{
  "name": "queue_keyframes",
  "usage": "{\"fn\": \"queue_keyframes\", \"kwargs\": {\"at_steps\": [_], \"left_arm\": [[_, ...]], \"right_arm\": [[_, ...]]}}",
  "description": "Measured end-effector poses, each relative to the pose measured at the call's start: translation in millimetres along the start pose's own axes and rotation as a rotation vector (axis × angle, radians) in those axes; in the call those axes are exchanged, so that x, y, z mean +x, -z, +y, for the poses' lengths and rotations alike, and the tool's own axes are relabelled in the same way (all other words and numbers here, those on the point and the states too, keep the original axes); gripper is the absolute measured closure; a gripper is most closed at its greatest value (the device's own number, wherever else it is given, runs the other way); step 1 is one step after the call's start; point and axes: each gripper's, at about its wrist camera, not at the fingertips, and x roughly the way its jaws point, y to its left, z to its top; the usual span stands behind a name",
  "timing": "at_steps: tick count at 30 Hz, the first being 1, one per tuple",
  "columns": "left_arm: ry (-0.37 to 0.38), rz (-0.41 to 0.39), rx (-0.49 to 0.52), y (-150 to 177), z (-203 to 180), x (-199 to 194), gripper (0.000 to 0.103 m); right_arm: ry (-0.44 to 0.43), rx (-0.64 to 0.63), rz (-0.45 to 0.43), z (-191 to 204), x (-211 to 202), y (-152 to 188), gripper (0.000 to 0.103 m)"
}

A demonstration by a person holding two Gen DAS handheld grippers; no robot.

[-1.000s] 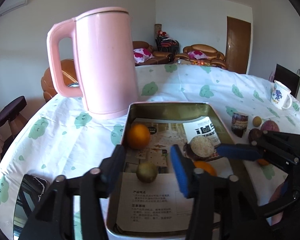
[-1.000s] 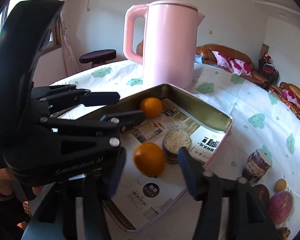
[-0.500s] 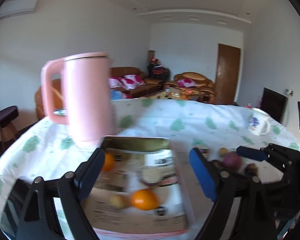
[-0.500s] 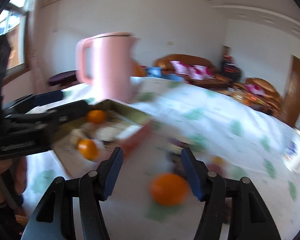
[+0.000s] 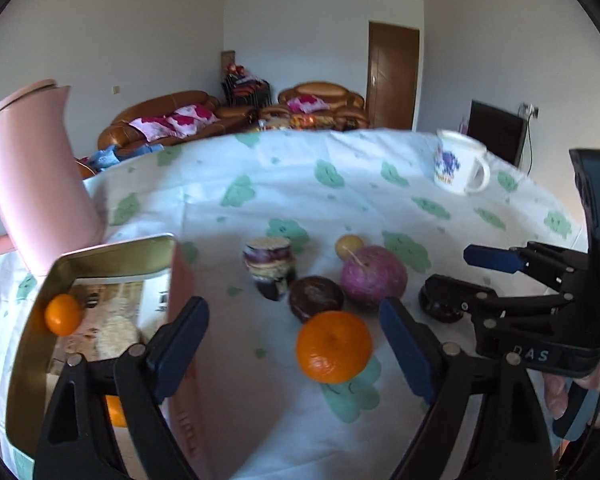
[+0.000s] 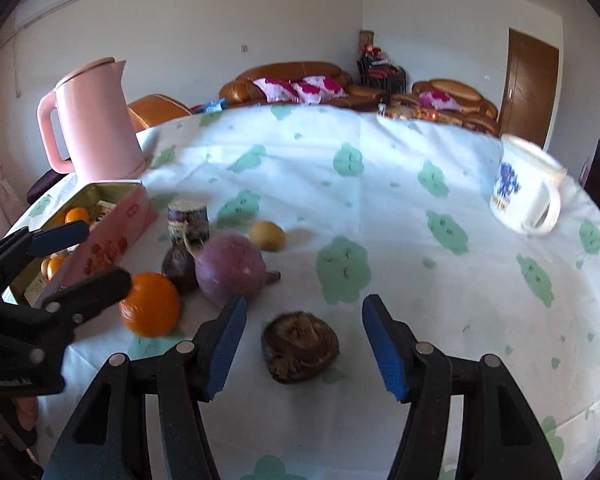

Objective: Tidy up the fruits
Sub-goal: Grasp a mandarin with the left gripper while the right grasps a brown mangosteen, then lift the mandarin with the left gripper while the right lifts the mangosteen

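Left wrist: gripper [image 5: 294, 346] now frames a loose orange [image 5: 333, 347].

Landmark: the orange [image 5: 333, 346] on the tablecloth [image 5: 340, 184]. The left gripper [image 5: 294, 344] has just been opening; its blue pads [image 5: 404, 350] flank the orange without touching. Just beyond it sit a dark fruit [image 5: 315, 295], a purple fruit [image 5: 373, 277] and a jar [image 5: 269, 266]. Left of it stands the tin [image 5: 112, 258], holding a smaller orange [image 5: 62, 314]. The right gripper [image 5: 460, 276] is to its right.
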Motion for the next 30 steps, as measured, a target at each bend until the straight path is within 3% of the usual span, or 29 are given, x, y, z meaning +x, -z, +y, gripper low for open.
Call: {"fn": "queue_keyframes", "kwargs": {"at_steps": [13,16,18,21,30], "left_arm": [[0.062,0.134,0.040,5,-15,30,0.020],[0.071,0.145,0.037,5,-15,32,0.033],[0.084,0.157,0.039,6,-15,34,0.037],[0.103,0.189,0.047,7,-17,40,0.053],[0.120,0.174,0.062,8,-20,36,0.054]], "right_arm": [[-0.059,0.039,0.106,-8,18,6,0.044],[-0.072,0.040,0.127,-8,22,7,0.052],[-0.072,0.038,0.130,-7,22,7,0.054],[-0.071,0.034,0.130,-6,22,7,0.056],[-0.093,0.045,0.114,-9,19,7,0.056]]}}
